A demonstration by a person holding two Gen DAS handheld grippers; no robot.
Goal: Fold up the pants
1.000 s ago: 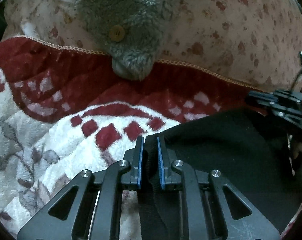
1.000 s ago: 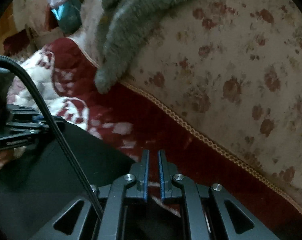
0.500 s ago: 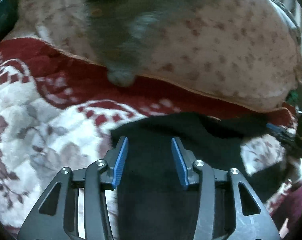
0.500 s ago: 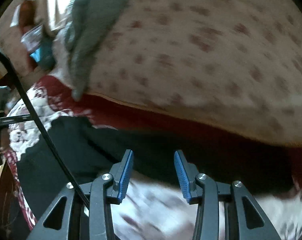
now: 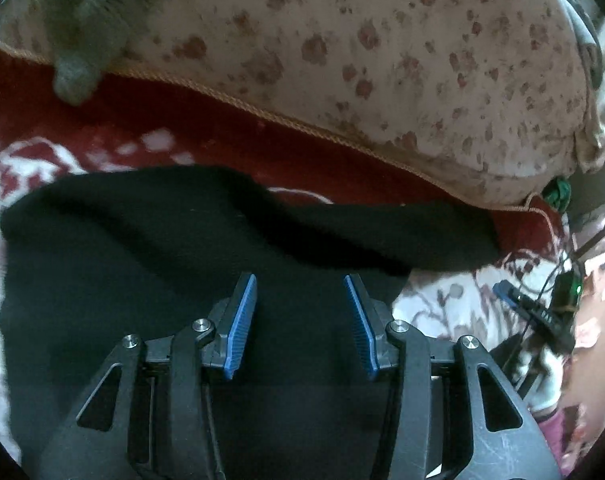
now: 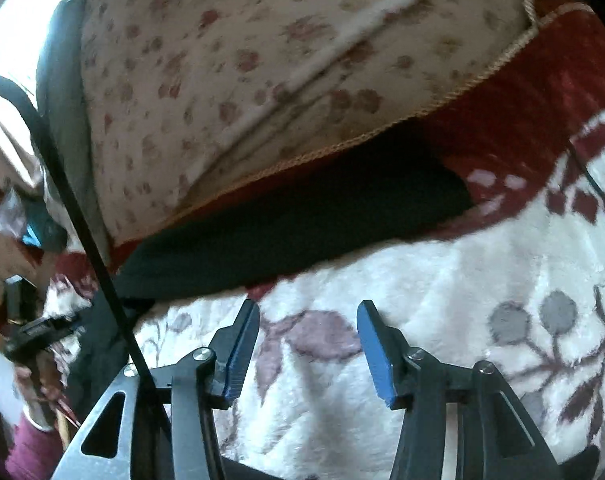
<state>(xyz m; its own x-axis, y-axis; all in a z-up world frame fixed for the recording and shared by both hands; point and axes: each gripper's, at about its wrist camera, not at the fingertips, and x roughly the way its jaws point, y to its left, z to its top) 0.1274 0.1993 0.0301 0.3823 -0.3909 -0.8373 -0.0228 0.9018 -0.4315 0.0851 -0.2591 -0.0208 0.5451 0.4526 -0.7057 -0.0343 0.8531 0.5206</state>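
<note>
Fleecy bedding fills both views: a white blanket (image 6: 442, 300) printed with grey-mauve leaves and berries and edged with a deep red patterned band, lying under a bulky cream quilt (image 5: 382, 60) dotted with small reddish flowers and trimmed with a tan cord. On the blanket lie the black pants (image 5: 142, 260), spread flat, with one long dark part reaching off to the right along the foot of the quilt in the left wrist view; the same part appears in the right wrist view as a dark strip (image 6: 302, 216) tucked right against the quilt's corded edge. Above the wide part of the pants hangs the left gripper (image 5: 300, 304), its blue-padded jaws spread apart with nothing pinched between them, only black cloth showing below the gap. Over bare white blanket, just short of the dark strip, the right gripper (image 6: 308, 336) has its jaws opening, and nothing sits between them either. A grey fuzzy garment (image 5: 78, 40) droops over the quilt at the upper left of the left wrist view. A black cable (image 6: 86, 232) runs slantwise across the left of the right wrist view, and the picture is blurred along its left edge.
</note>
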